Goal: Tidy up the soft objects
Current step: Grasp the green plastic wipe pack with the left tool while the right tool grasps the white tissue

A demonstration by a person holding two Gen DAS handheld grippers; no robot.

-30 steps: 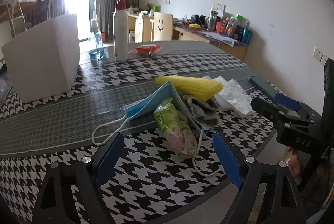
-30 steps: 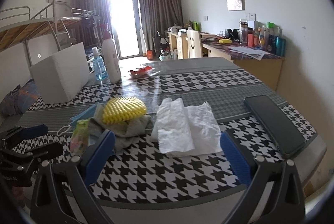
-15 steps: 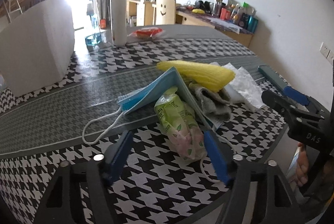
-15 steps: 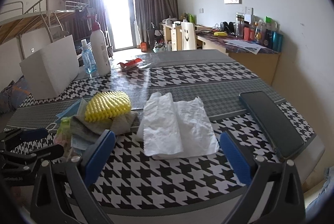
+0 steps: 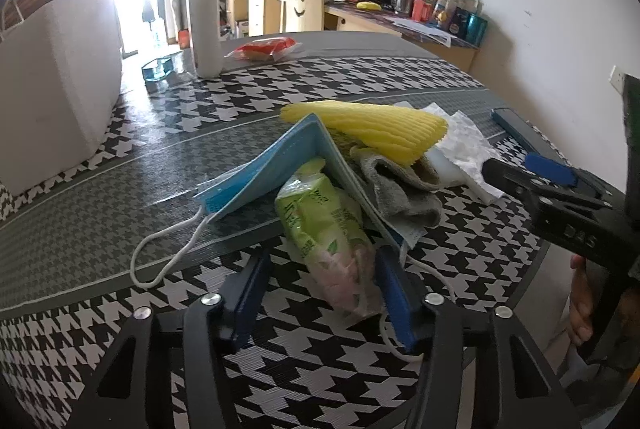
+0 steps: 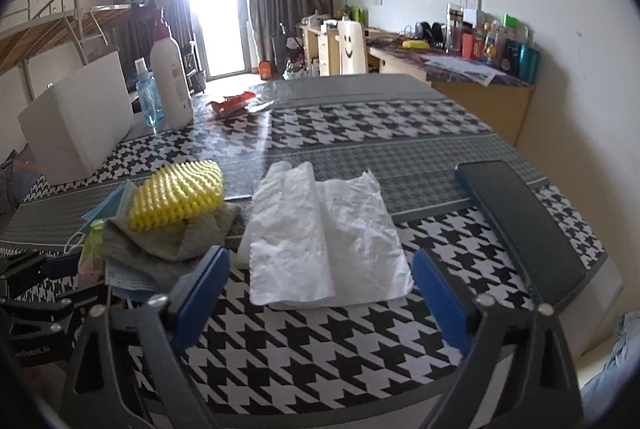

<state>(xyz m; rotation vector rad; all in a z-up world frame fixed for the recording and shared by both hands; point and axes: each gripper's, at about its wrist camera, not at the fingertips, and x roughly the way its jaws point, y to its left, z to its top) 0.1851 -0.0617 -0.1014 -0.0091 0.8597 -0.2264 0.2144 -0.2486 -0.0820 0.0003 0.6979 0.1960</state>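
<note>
Both grippers have come lower and nearer the pile. Left gripper (image 5: pixel 320 293) has been closing its jaws around one green tissue pack (image 5: pixel 324 225); only its right pad touches, so nothing is gripped. Right gripper (image 6: pixel 320 285) has narrowed a little, open over one white paper towel (image 6: pixel 324 241). One blue mask (image 5: pixel 260 169), one yellow sponge (image 6: pixel 176 197) (ridged) and one grey cloth (image 6: pixel 160 249) lie heaped beside it on the houndstooth table (image 6: pixel 360 341).
</note>
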